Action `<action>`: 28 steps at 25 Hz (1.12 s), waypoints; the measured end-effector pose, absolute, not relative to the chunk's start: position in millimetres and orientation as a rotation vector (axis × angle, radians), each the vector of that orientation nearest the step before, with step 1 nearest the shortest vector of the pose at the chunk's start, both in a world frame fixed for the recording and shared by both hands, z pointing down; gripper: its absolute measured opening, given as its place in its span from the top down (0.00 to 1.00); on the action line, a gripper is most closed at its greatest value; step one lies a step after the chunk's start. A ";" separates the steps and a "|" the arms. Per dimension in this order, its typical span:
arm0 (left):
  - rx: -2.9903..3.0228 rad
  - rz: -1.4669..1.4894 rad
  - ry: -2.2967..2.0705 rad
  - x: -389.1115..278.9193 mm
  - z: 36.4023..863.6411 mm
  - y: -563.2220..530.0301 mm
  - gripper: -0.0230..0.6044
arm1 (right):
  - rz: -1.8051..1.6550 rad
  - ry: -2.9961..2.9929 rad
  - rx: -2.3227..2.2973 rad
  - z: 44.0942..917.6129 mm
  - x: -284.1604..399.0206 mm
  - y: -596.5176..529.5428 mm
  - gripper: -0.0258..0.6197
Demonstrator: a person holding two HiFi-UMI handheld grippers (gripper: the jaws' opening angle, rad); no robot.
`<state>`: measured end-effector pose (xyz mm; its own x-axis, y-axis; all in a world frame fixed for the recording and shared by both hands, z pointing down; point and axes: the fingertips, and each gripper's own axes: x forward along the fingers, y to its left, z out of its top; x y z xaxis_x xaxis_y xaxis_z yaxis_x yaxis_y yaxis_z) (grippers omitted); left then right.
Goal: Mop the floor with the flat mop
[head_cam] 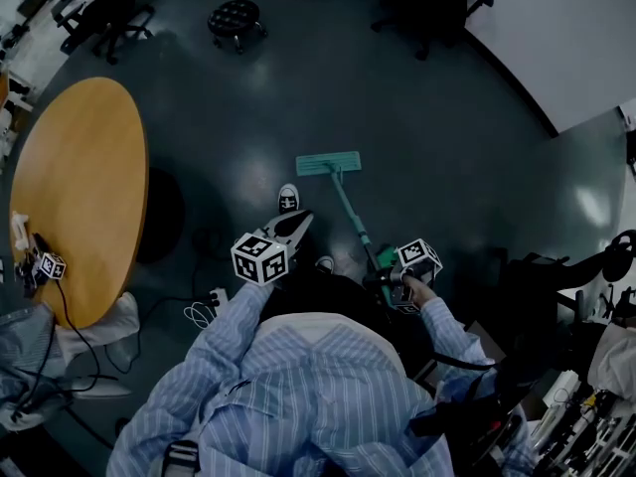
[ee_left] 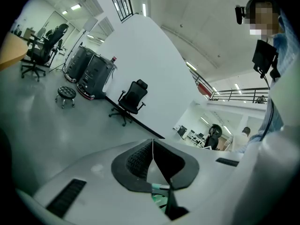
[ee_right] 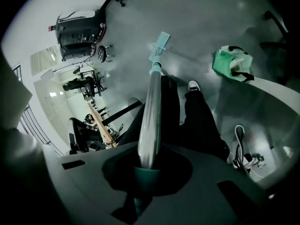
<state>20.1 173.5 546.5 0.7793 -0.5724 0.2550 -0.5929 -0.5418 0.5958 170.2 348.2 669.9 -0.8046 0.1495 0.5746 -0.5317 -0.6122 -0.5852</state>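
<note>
**A:** Left side?

**B:** White two-jaw left gripper (head_cam: pixel 295 220) w/ marker cube, held out in front of torso. Black ribbed pads (ee_left: pixel 137 159) meet at the tips, nothing between.

**A:** Right?

**B:** White right gripper (head_cam: pixel 386 278), lower, by right side. Jaws clamped on silver metal mop pole (ee_right: pixel 152 111). Bare right hand (head_cam: pixel 420 289) on its grip. Both arms in light-blue striped sleeves (head_cam: pixel 214 338), elbows bent.

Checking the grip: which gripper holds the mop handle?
The right gripper, clamped on the mop handle; the left gripper, jaws together, holds nothing.
</note>
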 end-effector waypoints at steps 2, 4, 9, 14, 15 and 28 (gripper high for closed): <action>2.284 0.037 -0.860 24.7 545.9 181.1 0.95 | 2.417 -1.092 0.668 668.6 179.5 366.8 0.92; 2.289 0.035 -0.858 28.3 544.3 186.1 0.95 | 2.425 -1.078 0.669 667.2 186.9 379.3 0.92; 2.286 0.032 -0.877 29.7 542.8 190.6 0.95 | 2.434 -1.079 0.662 653.1 187.3 385.4 0.92; 2.284 0.047 -0.884 32.7 542.7 187.9 0.95 | 2.452 -1.091 0.631 659.6 186.5 379.8 0.92; 2.283 0.052 -0.884 32.8 542.6 186.3 0.95 | 2.456 -1.095 0.624 655.8 183.2 377.7 0.92; 2.287 0.111 -0.835 47.5 550.2 132.5 0.95 | 2.501 -1.127 0.633 664.8 162.5 302.8 0.92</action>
